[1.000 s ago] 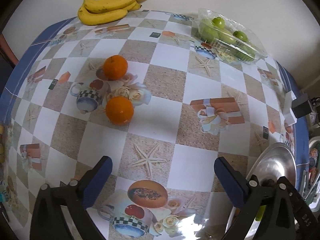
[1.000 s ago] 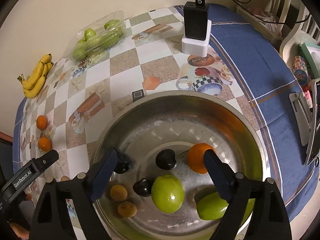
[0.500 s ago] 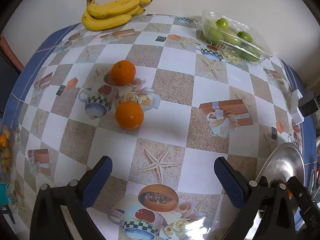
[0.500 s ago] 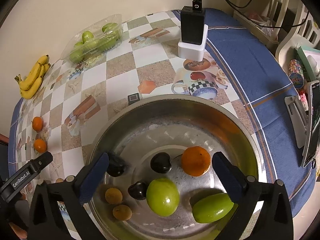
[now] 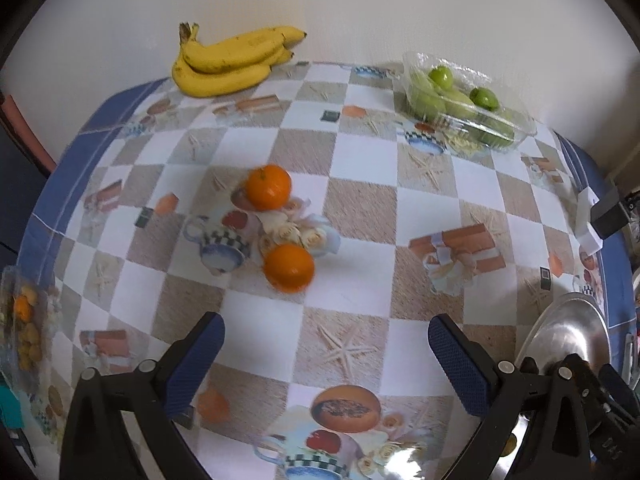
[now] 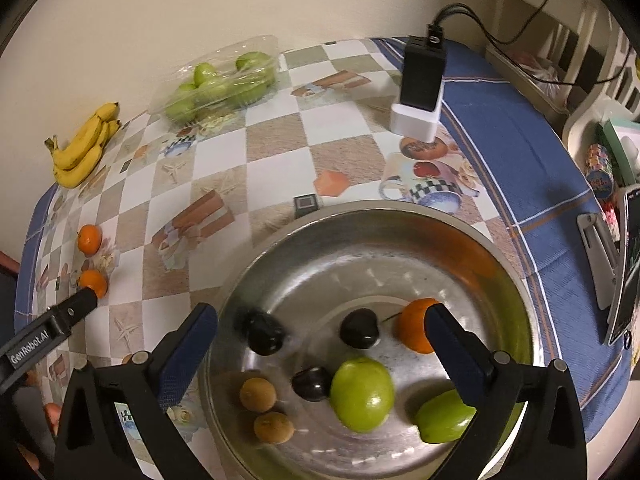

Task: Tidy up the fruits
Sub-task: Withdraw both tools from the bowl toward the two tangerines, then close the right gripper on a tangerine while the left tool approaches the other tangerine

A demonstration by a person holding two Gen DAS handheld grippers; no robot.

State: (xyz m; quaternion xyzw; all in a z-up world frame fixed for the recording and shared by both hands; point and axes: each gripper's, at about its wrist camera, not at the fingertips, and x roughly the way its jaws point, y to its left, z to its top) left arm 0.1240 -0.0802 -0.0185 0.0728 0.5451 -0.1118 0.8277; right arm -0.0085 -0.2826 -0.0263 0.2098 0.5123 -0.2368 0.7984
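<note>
My left gripper [image 5: 326,340] hangs open and empty over the checked tablecloth. Just beyond its fingers lie two oranges [image 5: 289,267] [image 5: 268,187]. Bananas [image 5: 228,62] and a clear tub of green fruit [image 5: 460,100] rest by the far wall. Over the steel bowl [image 6: 360,216] my right gripper [image 6: 320,328] is wide open, with nothing between its pads. In the bowl are an orange [image 6: 414,326], a green apple [image 6: 362,394], another green fruit [image 6: 444,422], dark plums [image 6: 264,332] and small brown fruits [image 6: 258,394].
A black device on a white base [image 6: 420,88] stands behind the bowl with cables running off. A phone on a stand [image 6: 624,264] is at the right table edge. A packet of small fruits [image 5: 24,328] lies at the left edge.
My right gripper's jaws have spread wider, and the orange stays in the bowl beside the right finger. The left gripper has risen and tilted; the two oranges sit lower in its view.
</note>
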